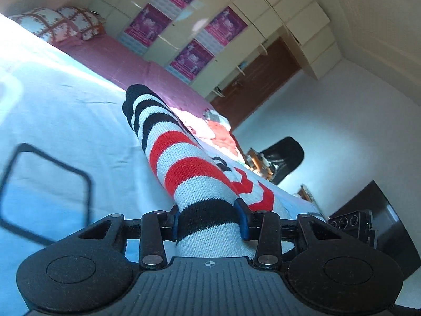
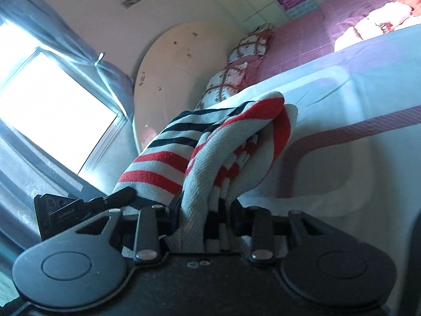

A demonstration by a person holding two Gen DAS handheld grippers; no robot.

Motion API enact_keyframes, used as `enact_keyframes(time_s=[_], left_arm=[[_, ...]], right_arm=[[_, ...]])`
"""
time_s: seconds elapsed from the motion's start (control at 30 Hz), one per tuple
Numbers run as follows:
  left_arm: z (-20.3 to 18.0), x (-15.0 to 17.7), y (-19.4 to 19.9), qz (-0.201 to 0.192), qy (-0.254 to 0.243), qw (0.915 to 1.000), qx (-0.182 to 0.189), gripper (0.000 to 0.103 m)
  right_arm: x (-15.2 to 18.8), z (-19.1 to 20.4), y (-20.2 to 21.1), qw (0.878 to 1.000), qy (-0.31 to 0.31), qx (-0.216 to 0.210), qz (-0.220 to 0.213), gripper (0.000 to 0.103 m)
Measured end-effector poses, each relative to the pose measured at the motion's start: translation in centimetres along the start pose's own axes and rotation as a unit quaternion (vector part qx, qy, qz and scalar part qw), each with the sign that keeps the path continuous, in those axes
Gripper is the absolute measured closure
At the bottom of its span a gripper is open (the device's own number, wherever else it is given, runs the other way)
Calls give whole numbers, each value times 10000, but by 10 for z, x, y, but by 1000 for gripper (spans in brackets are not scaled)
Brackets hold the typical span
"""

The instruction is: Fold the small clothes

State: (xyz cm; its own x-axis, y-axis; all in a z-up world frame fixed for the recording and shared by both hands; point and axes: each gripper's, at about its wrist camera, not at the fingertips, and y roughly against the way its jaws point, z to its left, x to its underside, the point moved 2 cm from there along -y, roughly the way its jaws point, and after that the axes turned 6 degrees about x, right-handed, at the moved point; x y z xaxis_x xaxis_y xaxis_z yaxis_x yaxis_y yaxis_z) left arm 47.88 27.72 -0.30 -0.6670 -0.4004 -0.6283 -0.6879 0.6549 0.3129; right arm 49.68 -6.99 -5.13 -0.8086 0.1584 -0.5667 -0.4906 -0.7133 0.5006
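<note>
Left hand-held gripper [image 1: 209, 221] clamped partway closed on the striped knit garment [image 1: 184, 163], cloth trailing toward twelve o'clock. Right hand-held gripper [image 2: 206, 216] likewise pinched on bunched folds, above the bed [image 2: 368, 84].

Sock [image 1: 184, 158] stretches over the bed sheet [image 1: 65, 110]; pillows [image 1: 58, 23] at the far edge, clothes pile [image 1: 221, 131] beyond it.

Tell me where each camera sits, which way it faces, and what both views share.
Left wrist: on the left gripper, facing along its fingers over the white sheet toward wardrobe doors; grips the striped garment.
Right wrist: on the right gripper, facing the window and headboard; grips bunched striped garment.
Shared: garment, sheet, pink bedspread.
</note>
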Motion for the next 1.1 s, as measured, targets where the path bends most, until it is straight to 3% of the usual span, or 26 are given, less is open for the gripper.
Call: enact_keyframes(time_s=[0.13,0.2,0.27,0.33,0.4,0.47,0.6,0.7,0.77,0.8,0.83,0.9,1.03,1.1], left_arm=[[53,15,54,-23,406,9975,-585,63],[76,33,59,108,566,9933,-998,56],[85,47,70,-139,686,9924,-1014,42],[83,55,80,-324,714,9905,-1133,39],[75,58,97,-530,532,9891,-1265,40],[62,56,111,-636,189,9898,-1261,40],[21,59,121,-618,-616,9879,-1282,40],[-3,73,109,-266,-1094,9847,-1334,40],[-2,86,97,66,-1173,9811,-1541,40],[-6,94,95,139,-1420,9760,-1647,41],[-9,97,93,161,-1628,9717,-1704,41],[-17,100,92,221,-1854,9646,-1862,41],[-21,105,104,254,-1934,9611,-1956,40],[-22,111,113,236,-1951,9548,-2230,33]], right_arm=[[26,28,-69,9981,0,-131,604,68],[43,27,-91,9964,-28,227,813,67],[48,16,-88,9972,-371,85,636,67],[46,16,-74,9971,-416,248,592,64],[43,26,-47,9969,-177,636,419,66],[43,50,-19,9953,420,856,154,81],[48,108,6,9841,1543,871,-139,91],[66,139,-3,9679,2286,1041,56,96],[83,135,-22,9478,2677,1697,351,103],[92,122,-32,9419,2658,1976,561,103],[96,111,-34,9459,2524,1950,596,103],[102,104,-31,9559,2209,1885,435,103],[108,111,-28,9533,2131,2131,178,103],[107,106,-21,9537,1818,2395,-48,103]])
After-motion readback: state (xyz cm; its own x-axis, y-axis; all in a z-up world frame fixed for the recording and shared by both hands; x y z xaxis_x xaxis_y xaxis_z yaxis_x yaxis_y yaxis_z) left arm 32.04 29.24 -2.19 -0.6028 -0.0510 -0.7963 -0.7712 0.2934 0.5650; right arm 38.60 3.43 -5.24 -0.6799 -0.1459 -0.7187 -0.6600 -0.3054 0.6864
